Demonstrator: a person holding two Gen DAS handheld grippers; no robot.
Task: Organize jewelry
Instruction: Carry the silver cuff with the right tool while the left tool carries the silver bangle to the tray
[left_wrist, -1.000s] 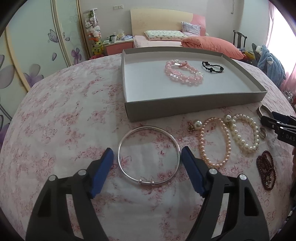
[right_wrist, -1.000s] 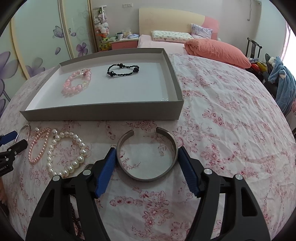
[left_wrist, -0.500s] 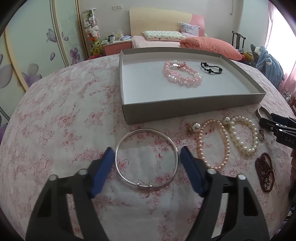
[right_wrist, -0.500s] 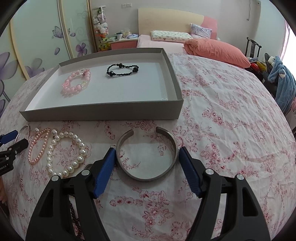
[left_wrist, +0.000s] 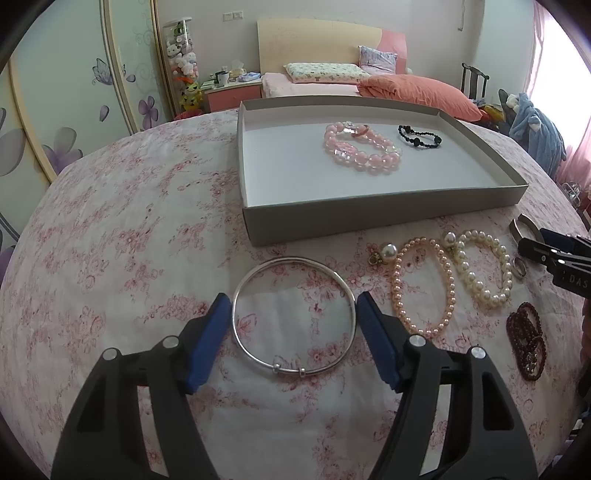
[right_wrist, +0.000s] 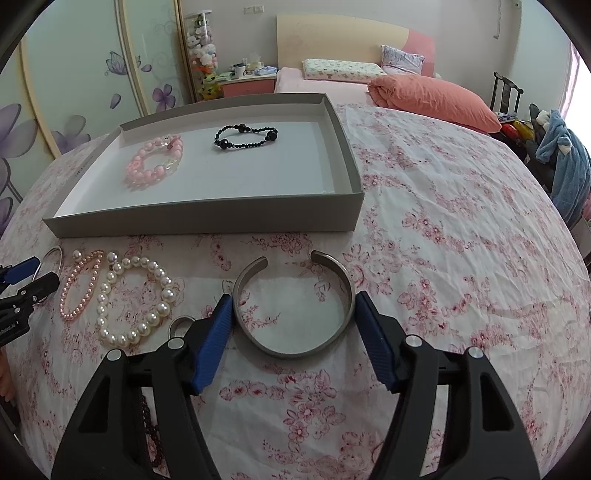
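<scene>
A thin silver bangle (left_wrist: 236, 317) lies on the floral cloth between the blue pads of my left gripper (left_wrist: 293, 306); the pads touch or nearly touch its sides. A grey open cuff (right_wrist: 347, 291) lies between the pads of my right gripper (right_wrist: 293, 306), pads at its sides. A grey tray (left_wrist: 369, 216) holds a pink bead bracelet (left_wrist: 364, 153) and a black bead bracelet (left_wrist: 419, 137). The tray also shows in the right wrist view (right_wrist: 207, 221).
On the cloth lie a pink pearl bracelet (left_wrist: 448, 280), a white pearl bracelet (left_wrist: 469, 273), a pearl earring (left_wrist: 388, 253), a dark red bead bracelet (left_wrist: 526, 343) and a small ring (left_wrist: 519, 266). A bed and wardrobe stand behind.
Both grippers have closed in slightly, so the pads now sit against the bangle and the cuff. The jewelry has not moved.
</scene>
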